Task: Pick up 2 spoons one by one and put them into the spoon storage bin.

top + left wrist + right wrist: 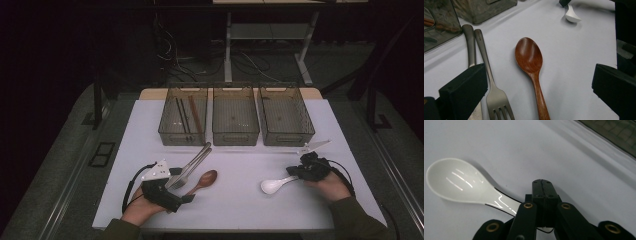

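A brown wooden spoon (204, 180) (530, 60) lies on the white table (240, 200), bowl away from me. My left gripper (182, 186) (536, 75) is open wide, one jaw on each side of the spoon's handle and touching nothing. A metal fork (491, 85) and a second metal utensil (470, 42) lie just to its left (192, 162). A white ceramic spoon (274, 185) (461, 182) rests on the table at the right. My right gripper (295, 174) (542, 185) is shut on its handle.
Three translucent bins stand in a row at the table's far side. The left bin (183, 116) holds long thin sticks. The middle bin (235, 116) and the right bin (285, 116) look empty. Bare tabletop lies between the two spoons.
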The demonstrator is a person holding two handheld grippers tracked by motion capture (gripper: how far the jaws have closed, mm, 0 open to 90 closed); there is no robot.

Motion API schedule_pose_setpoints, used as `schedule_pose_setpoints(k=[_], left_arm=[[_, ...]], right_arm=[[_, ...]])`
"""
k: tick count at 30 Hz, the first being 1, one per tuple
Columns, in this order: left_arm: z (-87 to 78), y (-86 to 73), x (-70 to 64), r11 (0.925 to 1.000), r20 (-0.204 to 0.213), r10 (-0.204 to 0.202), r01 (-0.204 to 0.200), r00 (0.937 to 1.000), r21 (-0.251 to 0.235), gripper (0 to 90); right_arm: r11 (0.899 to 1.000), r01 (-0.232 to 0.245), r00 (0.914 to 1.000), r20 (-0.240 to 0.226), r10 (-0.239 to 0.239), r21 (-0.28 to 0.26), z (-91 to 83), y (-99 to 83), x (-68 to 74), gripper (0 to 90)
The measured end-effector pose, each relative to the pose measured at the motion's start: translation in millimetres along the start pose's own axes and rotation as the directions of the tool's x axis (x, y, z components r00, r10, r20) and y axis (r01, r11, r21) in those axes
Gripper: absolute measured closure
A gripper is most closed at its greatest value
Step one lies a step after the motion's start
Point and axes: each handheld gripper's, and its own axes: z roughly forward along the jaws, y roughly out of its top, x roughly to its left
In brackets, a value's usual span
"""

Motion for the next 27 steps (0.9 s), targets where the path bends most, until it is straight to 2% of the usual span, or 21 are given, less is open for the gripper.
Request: schedule_pose_setpoints(k=[11, 15, 19, 24, 27], left_arm=[[0.1, 0.1, -0.3, 1.0, 0.0, -0.002, 0.002, 1.0, 0.0, 0.0], [0.4, 0.2, -0.5, 1.0, 0.001, -0.003, 0.003, 1.0, 0.0, 0.0], [1.5, 0.1, -0.7, 1.0, 0.002, -0.003, 0.003, 1.0, 0.0, 0.0], [2.0, 0.1, -0.4, 1.0, 0.003, -0.001, 0.001, 1.0, 0.002, 0.0], [1.8, 0.2, -0.7, 1.0, 0.003, -0.001, 0.001, 1.0, 0.006, 0.0]], right_arm=[[1.0, -0.014, 0.9999, -0.008, 0.014, 0.015, -13.3, -20.0, 2.3, 89.4], [1.0, -0.011, 0.9999, -0.005, 0.011, 0.01, -16.3, -21.8, 3.4, 89.1], [0.999, -0.032, 0.9992, -0.025, 0.032, -0.03, -20.5, -18.3, 2.1, 77.2], [0.996, -0.052, 0.9918, -0.121, 0.043, -0.072, -18.5, -14.1, 7.1, 59.3], [0.996, -0.054, 0.988, -0.149, 0.042, -0.073, -14.3, -10.4, 12.5, 49.4]])
